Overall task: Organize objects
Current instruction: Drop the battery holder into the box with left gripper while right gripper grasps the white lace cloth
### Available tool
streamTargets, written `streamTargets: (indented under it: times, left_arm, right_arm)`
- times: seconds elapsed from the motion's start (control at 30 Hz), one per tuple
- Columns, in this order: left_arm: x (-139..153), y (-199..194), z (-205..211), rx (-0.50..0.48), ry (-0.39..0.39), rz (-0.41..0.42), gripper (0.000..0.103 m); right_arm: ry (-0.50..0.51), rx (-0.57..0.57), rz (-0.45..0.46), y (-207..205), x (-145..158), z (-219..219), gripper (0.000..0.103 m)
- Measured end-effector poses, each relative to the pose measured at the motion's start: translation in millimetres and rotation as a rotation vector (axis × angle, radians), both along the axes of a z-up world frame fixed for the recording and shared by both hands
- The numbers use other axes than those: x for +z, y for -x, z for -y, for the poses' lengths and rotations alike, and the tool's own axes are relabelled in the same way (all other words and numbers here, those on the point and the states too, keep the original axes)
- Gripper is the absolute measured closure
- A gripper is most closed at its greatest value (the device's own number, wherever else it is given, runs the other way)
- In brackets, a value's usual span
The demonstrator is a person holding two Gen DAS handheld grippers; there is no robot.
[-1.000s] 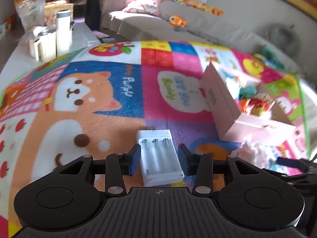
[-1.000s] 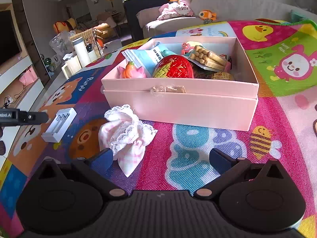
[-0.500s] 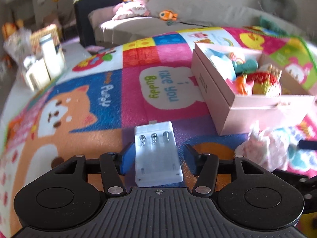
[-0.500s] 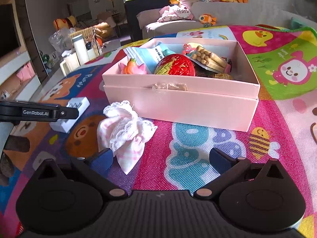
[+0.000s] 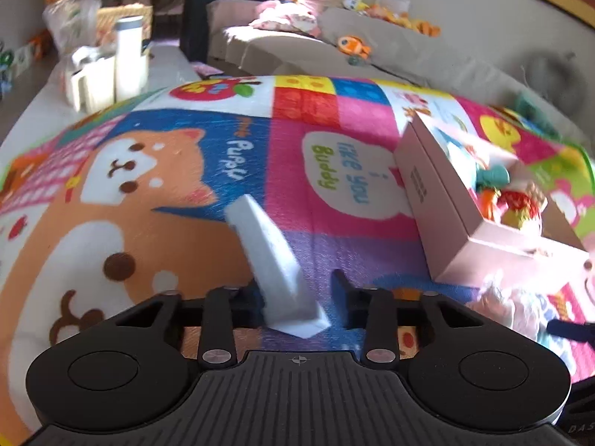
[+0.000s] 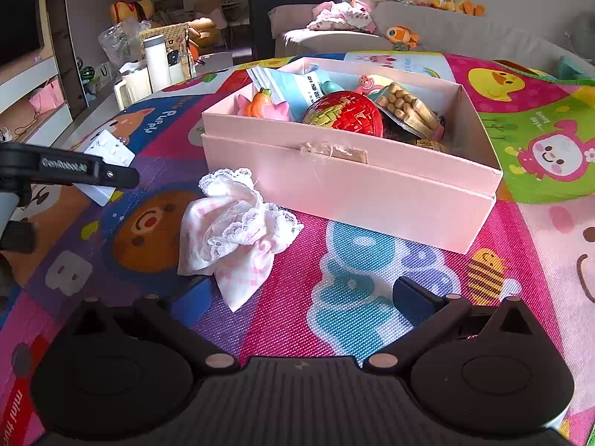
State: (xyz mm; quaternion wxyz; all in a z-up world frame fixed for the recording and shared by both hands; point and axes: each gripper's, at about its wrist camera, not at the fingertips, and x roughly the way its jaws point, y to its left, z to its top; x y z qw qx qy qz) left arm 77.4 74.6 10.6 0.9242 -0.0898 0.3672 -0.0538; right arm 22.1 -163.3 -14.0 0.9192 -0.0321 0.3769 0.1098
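1. Two hand-held grippers are in view. The left hand-held gripper (image 5: 297, 297) has a white battery case (image 5: 273, 260) tilted between its jaws, one edge raised off the mat (image 5: 148, 223); whether the pads pinch it cannot be told.
2. Right hand-held gripper (image 6: 297, 297) hovers wide open and empty, near the lace cloth (image 6: 238, 230).
3. Pink box (image 6: 372, 186) sits nearby, already holding toys.
4. Step judged: lifting the case. Next: secure the hold, carry it into the box.

White battery holder (image 5: 273, 260) showing pale against the cartoon-patterned mat (image 5: 186, 193); pink box (image 6: 372, 186) glowing, pink-checked white lace cloth (image 6: 238, 230) beside.
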Motion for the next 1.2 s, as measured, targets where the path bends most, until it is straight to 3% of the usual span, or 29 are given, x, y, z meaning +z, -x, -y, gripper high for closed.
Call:
streamTargets:
  times: [0.17,0.37,0.47,0.5,0.57,0.6,0.73,0.93,1.1,1.2]
  left_arm:
    - [-1.8,7.1,-18.7,0.018,0.113,-0.014,0.080]
    - [3.4,20.5,-16.4,-0.039,0.091,-0.003,0.081]
    - [4.7,27.2,-10.4,-0.082,0.086,-0.004,0.081]
    - [5.0,30.0,-7.6,-0.094,0.083,-0.005,0.081]
    - [6.8,35.6,-2.2,-0.115,0.076,-0.001,0.081]
    - [8.5,38.8,0.4,-0.127,0.071,0.003,0.081]
    - [19.6,49.3,10.3,-0.180,0.054,0.029,0.081]
    - [58.1,40.4,46.3,-0.307,0.119,0.123,0.081]
    - [88.4,-3.4,108.9,-0.416,0.116,0.246,0.081]
    - [85.0,-41.5,138.2,-0.417,0.112,0.254,0.080]
  right_arm:
    - [-0.005,-0.002,0.001,-1.3,0.8,0.4,0.000]
    - [-0.051,0.025,0.104,2.3,18.7,-2.7,0.002]
    - [-0.019,0.072,0.122,-6.0,24.2,-14.9,0.012]
    - [0.005,0.086,0.113,-11.2,22.9,-21.1,0.016]
    - [0.040,0.108,0.064,-19.9,16.4,-30.5,0.038]
    - [0.046,0.121,0.032,-22.7,14.1,-33.0,0.061]
    - [0.022,0.132,0.062,-9.3,29.7,-24.8,0.077]
    - [-0.059,0.056,0.163,20.1,76.5,31.8,0.078]
    - [-0.099,-0.061,0.225,27.6,97.3,77.6,0.078]
    - [-0.115,-0.113,0.223,25.7,96.2,93.0,0.078]
